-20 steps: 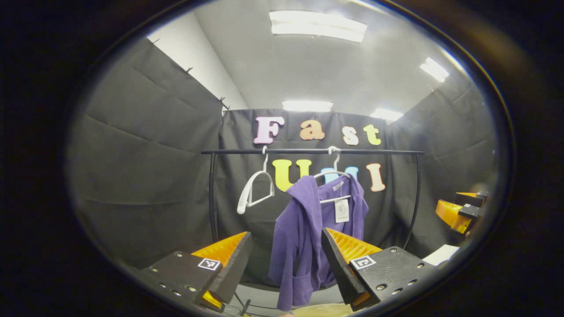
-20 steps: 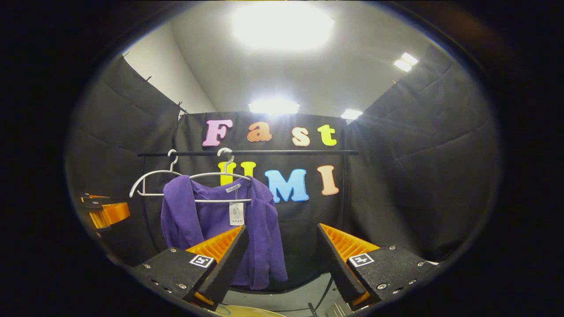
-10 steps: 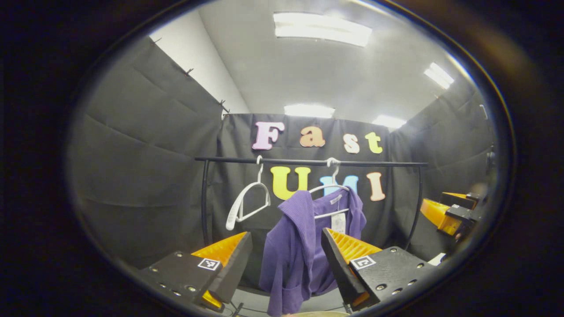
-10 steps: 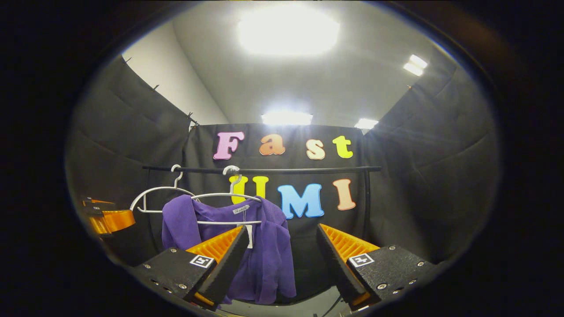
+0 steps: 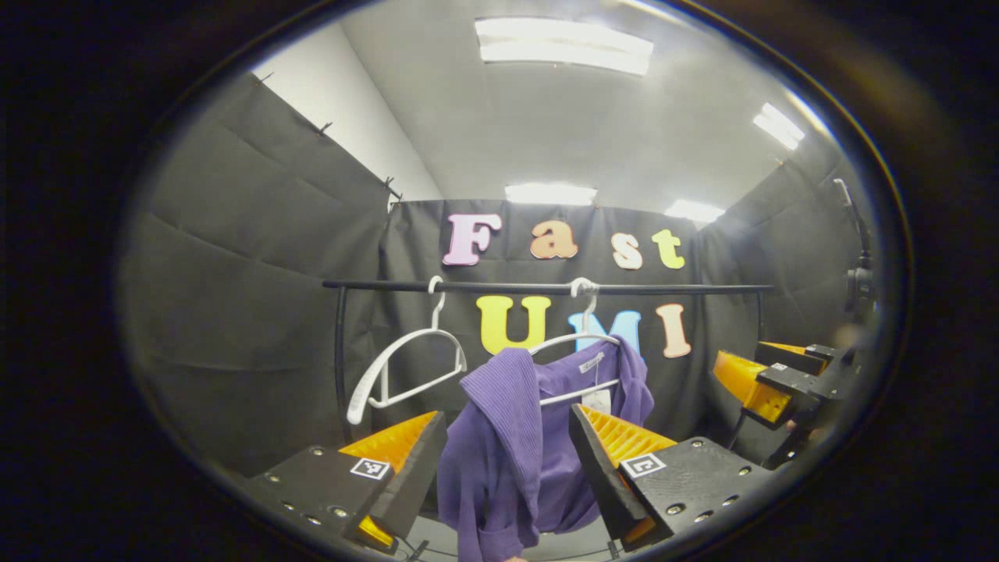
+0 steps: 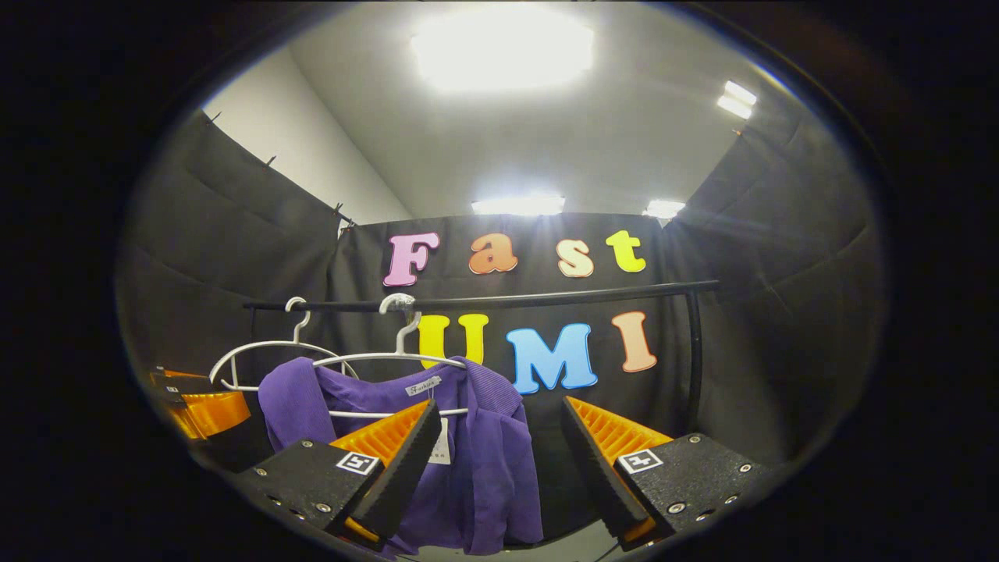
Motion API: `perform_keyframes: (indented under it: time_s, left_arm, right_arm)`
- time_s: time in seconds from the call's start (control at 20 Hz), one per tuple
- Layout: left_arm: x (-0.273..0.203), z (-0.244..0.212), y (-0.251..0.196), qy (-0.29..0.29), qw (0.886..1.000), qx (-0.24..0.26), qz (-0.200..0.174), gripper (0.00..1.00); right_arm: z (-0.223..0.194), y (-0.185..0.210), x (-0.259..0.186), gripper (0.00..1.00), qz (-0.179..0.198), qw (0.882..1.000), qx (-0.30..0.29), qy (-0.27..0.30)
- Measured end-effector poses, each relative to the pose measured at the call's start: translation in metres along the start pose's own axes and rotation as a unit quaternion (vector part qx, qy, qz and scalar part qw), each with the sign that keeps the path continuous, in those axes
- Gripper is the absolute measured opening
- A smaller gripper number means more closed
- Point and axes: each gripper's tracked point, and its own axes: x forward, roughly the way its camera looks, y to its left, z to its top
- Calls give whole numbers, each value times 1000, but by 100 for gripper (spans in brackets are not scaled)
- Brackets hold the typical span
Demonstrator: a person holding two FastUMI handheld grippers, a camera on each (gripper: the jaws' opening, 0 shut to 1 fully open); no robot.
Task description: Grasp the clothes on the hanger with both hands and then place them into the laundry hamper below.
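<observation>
Left gripper (image 5: pixel 507 468) is spread wide, nothing between its fingers, aimed at the near shoulder of the purple top (image 5: pixel 515 437); cloth sits in the gap line but looks apart from both fingers, no contact I can confirm. Right gripper (image 6: pixel 499 460) is also spread and empty, its left finger overlapping the top (image 6: pixel 476 468) in the picture, contact not clear. In the left gripper view the right gripper (image 5: pixel 769 382) hangs right of the top, well apart from it.

Top hangs on a white hanger (image 6: pixel 390 361) hooked on the black rail (image 6: pixel 546 298), draped unevenly, one shoulder bunched and slumped low on the left side, so it probably slides off with a pull down and forward. Tag (image 6: pixel 443 441) dangles at the collar.

Likely reason for the wide spread: each claw takes one shoulder, so the pair flanks the top.

An empty hanger (image 5: pixel 406 367) sits just left of the top on the rail; could snag the left claw. Right of the top the rail is bare as far as the rail post (image 6: pixel 695 367), so there is open room on that side. Hamper is below the top per the task; I can't place it.
</observation>
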Motion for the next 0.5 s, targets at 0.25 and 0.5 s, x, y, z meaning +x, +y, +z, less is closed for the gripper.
perform_keyframes:
  time_s: [0.25, 0.5]
  left_arm:
    - [33, -27, -9, 28, 999, 3, 21, 90]
    - [64, -49, -7, 49, 998, 7, 49, 91]
  right_arm:
    - [-16, 0, 34, 95, 19, 1000, 18, 13]
    - [-36, 6, 73, 95, 37, 998, 38, 30]
